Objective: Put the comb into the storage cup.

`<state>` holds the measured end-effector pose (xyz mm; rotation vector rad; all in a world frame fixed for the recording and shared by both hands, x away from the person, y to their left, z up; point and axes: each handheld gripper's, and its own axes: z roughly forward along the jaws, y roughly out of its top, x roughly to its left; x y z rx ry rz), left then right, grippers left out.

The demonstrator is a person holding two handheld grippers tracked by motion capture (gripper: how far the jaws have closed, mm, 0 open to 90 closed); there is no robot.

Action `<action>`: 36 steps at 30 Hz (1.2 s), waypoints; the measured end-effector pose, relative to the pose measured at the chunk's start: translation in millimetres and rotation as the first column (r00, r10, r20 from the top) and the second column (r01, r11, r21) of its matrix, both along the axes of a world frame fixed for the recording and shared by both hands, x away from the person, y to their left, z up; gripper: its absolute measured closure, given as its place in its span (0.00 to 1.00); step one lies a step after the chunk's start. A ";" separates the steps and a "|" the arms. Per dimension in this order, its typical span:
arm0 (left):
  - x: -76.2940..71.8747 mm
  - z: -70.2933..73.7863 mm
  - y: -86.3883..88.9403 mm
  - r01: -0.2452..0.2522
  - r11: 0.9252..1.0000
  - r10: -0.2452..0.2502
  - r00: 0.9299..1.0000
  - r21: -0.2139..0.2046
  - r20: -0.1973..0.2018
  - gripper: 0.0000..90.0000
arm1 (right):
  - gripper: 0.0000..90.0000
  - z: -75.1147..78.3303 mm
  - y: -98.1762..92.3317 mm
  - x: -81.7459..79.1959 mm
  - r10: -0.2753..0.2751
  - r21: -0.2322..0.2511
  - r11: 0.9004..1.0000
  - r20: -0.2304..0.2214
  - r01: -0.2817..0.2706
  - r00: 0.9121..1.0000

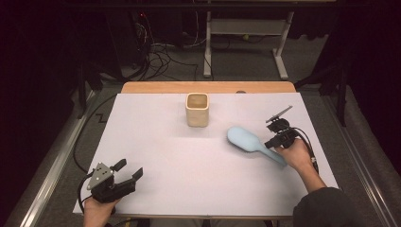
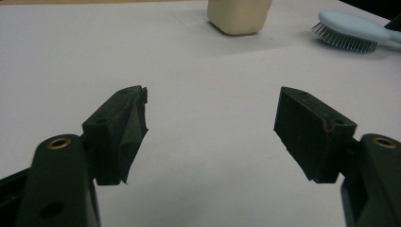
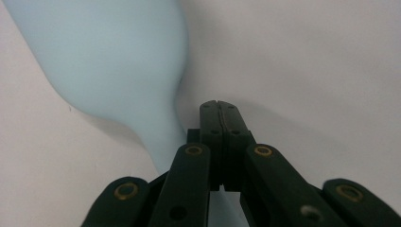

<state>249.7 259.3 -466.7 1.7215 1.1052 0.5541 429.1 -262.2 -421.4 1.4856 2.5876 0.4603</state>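
Table (image 1: 156, 156) under white sheet (wood edge at back), cables on floor beyond; left gripper (image 1: 126, 171) agape, empty; right gripper (image 1: 275, 140) closed beside blue hairbrush (image 1: 250, 142).

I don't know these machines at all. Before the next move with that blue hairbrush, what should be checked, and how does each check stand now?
1. Right gripper fingers shut: ok, pressed together with nothing between them.
2. Grip on hairbrush: not ok; its handle lies beside and under the shut fingers, not between them.
3. Brush lies flat, bristles down: ok.
4. Cup upright, mouth open: ok.
5. Bare table between brush and cup: ok.
6. Left gripper out of the way, fingers open and empty: ok.
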 end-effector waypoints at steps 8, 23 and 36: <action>0.0 0.0 0.0 -0.001 1.000 0.001 1.000 -0.001 0.000 0.30 | 1.00 -1.2 0.4 -8.6 0.007 0.022 1.000 0.010 -0.008 1.000; -0.1 0.0 -0.1 0.001 1.000 -0.001 1.000 -0.002 -0.001 0.30 | 1.00 -2.5 3.2 -19.7 0.019 0.043 0.999 0.013 -0.020 1.000; -1.0 0.8 1.1 0.001 1.000 -0.001 1.000 -0.007 0.006 0.30 | 1.00 -2.7 9.9 -28.9 0.029 0.045 0.999 0.026 -0.030 0.999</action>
